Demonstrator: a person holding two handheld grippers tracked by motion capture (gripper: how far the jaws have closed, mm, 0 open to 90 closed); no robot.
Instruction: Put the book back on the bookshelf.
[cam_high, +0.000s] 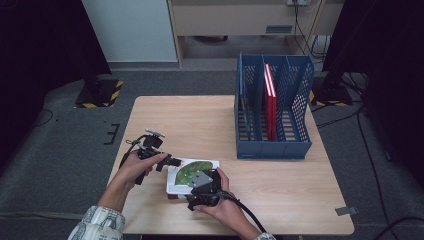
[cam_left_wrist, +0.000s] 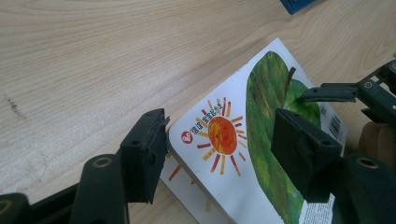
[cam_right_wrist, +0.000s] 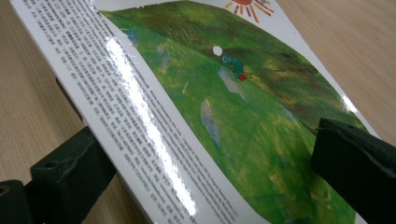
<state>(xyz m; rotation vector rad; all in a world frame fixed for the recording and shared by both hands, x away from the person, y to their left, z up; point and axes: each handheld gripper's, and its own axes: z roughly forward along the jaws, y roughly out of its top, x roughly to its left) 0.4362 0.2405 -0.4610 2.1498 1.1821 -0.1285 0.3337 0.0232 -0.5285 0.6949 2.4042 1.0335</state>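
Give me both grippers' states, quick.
Left gripper: jaws straddle the book's corner; whether they pinch it cannot be told.
Right gripper: jaws straddle the book's edge; grip cannot be told.

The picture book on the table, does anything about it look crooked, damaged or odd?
No damage shows. The picture book lies at a slant to the table edge, with one hand-held gripper at each end. In the right gripper view, one edge is raised off the wood, with a jaw beneath it, so it sits tilted.
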